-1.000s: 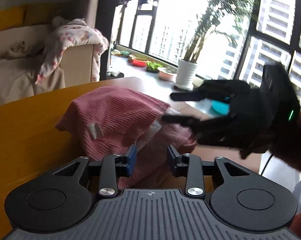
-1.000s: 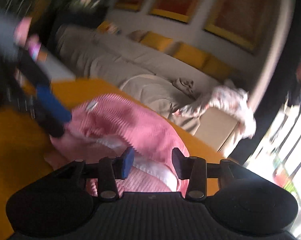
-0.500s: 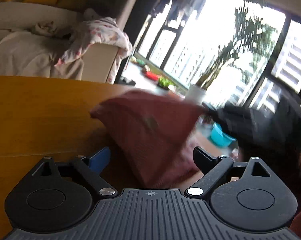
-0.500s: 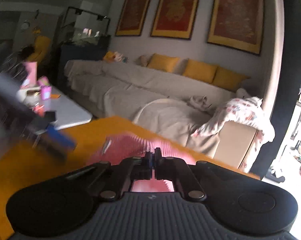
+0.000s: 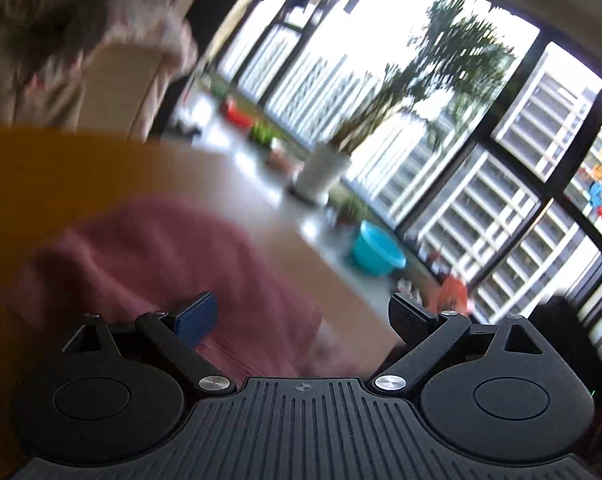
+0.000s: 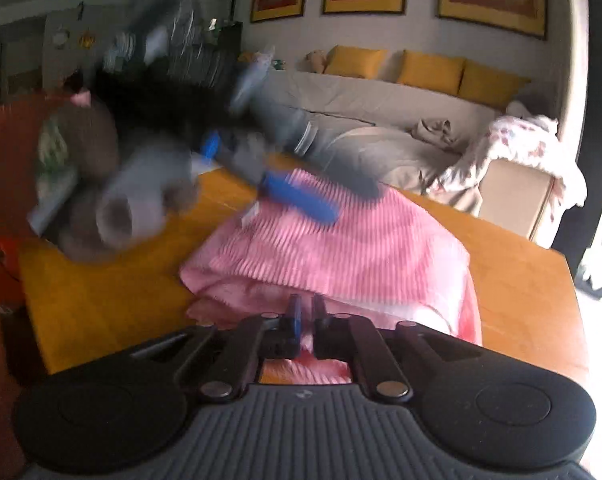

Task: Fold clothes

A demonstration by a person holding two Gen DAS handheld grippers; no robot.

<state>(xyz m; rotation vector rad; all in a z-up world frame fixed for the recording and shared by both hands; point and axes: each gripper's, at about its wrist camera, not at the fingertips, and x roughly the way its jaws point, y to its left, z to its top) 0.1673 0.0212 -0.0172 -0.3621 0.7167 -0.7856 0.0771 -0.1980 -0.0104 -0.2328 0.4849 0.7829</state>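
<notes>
We're finishing a fold on the pink garment (image 6: 341,248): left gripper (image 5: 301,316) gaping wide, empty; right gripper (image 6: 305,314) opening, nearly closed, fabric just beyond. Next, probably smoothing it.

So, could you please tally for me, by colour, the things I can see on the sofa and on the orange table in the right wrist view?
Yellow cushions on the sofa: 3
Pink garment on the table: 1
White floral blanket over the sofa arm: 1
Total: 5
</notes>
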